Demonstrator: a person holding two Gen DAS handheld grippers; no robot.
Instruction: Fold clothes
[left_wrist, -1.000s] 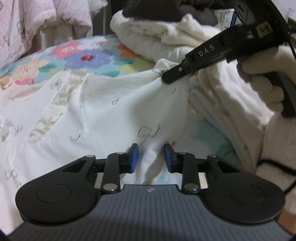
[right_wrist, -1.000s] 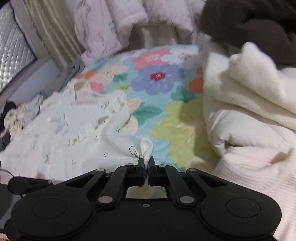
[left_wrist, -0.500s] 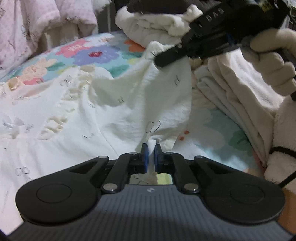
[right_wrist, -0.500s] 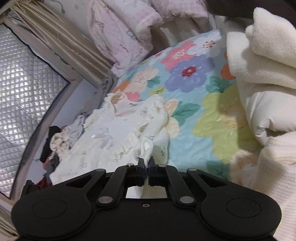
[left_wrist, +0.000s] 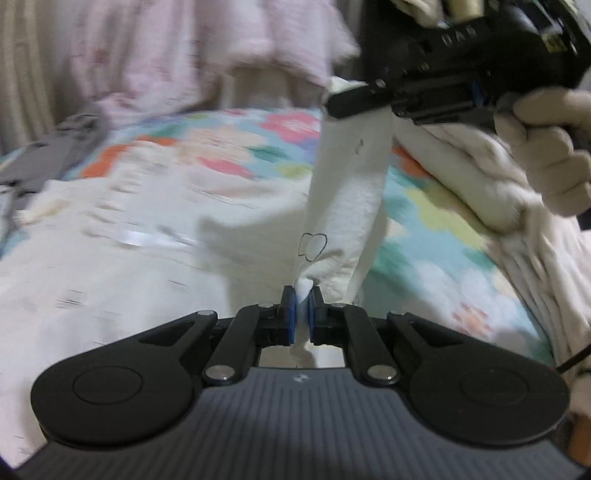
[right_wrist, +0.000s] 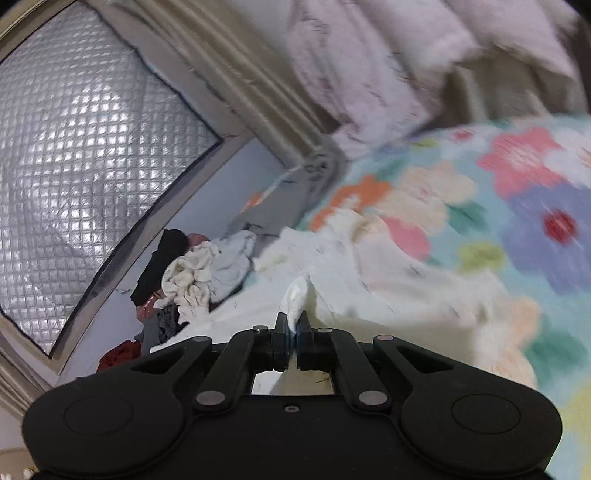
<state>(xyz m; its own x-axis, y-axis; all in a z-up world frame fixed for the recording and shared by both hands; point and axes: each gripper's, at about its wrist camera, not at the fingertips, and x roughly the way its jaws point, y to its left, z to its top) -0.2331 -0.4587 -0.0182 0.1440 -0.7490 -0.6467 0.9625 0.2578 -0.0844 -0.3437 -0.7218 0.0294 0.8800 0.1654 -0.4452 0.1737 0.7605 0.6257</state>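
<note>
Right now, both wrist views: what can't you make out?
- Left wrist view: the white garment and floral bedspread are smeared by motion blur; the small print is unreadable.
- Left wrist view: the right tongs have their tips seen side-on; the pinch point is hidden by cloth.
- Right wrist view: the clothes pile by the wall is too small to sort.
- Both views: the garment's far edges are cut off by the tong bodies.

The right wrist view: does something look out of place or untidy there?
Yes. A crumpled heap of clothes lies unfolded at the far edge of the floral bedspread, below the quilted silver panel. The white garment, pinched by the right gripper, lies rumpled, not flat.
</note>
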